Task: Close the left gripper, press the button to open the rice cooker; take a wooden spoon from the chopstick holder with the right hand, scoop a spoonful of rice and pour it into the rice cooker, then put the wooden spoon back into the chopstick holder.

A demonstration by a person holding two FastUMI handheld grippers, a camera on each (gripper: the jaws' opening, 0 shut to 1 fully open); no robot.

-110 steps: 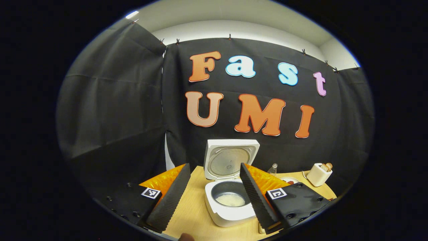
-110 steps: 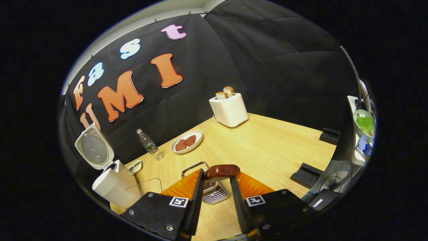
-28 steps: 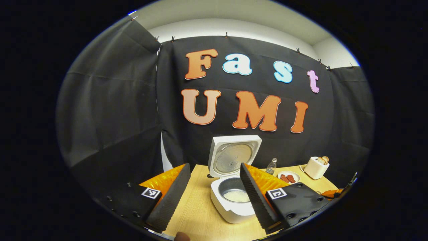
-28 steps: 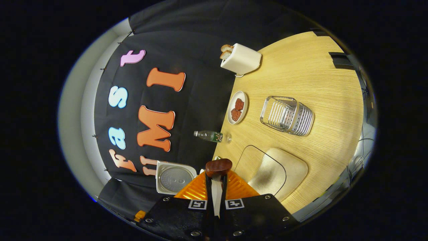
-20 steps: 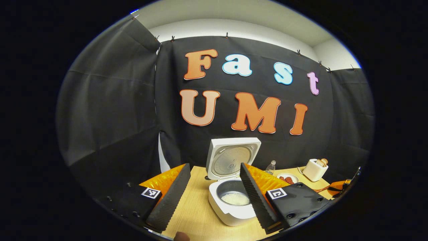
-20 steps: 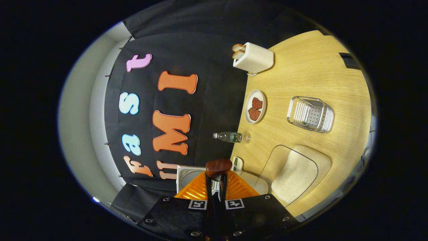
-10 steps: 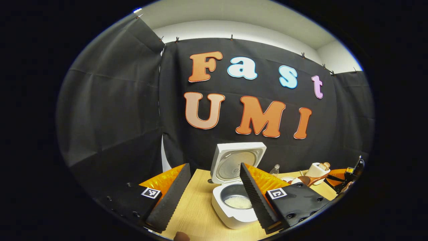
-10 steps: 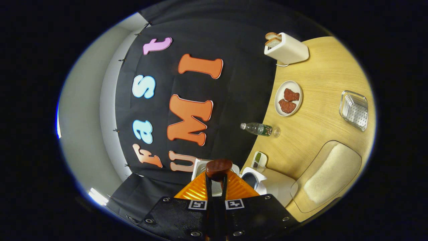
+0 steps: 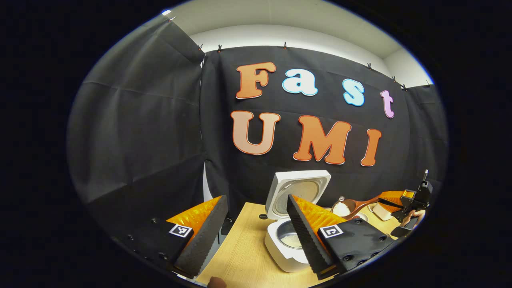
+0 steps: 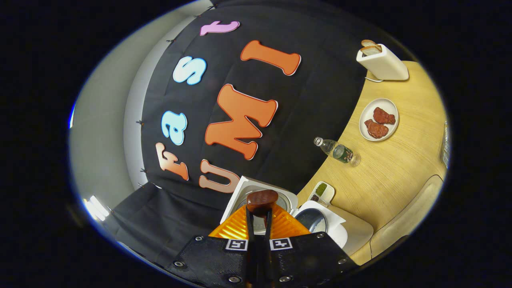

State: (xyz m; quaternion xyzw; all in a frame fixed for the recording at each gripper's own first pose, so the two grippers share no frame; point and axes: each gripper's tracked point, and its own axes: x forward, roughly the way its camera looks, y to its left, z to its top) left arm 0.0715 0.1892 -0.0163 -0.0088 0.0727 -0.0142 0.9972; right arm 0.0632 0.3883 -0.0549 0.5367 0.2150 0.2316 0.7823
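My right gripper [image 10: 258, 224] has its fingers pinched down to a thin slit on the handle of the wooden spoon [image 10: 262, 201], whose dark rounded end sticks up just past the fingertips at 6 o'clock in the right gripper view. In the left gripper view the same spoon [image 9: 352, 206] comes in from 4 o'clock with a white heap of rice [image 9: 341, 209] in its bowl, held beside the raised lid and seemingly not yet above the pot. My left gripper [image 9: 256, 224] hangs wide apart and empty, the rice cooker [image 9: 286, 246] showing between its pads at 5 o'clock.

My worry is the rice. The right gripper view is rolled well over, the table [image 10: 394, 168] climbing up the 3 o'clock side, so I judge my wrist is already turned; if the bowl tips before it is over the inner pot, grains will land on the table or the cooker's rim. The handle is smooth and gripped near its end, so it could also swivel between the pads and dump the load early. The upright lid [image 9: 298, 192] stands close to the spoon's path, and a knock there would shake rice loose.

The cooker is white, its lid swung fully open, the grey pot already holding a shallow patch of rice at the bottom.
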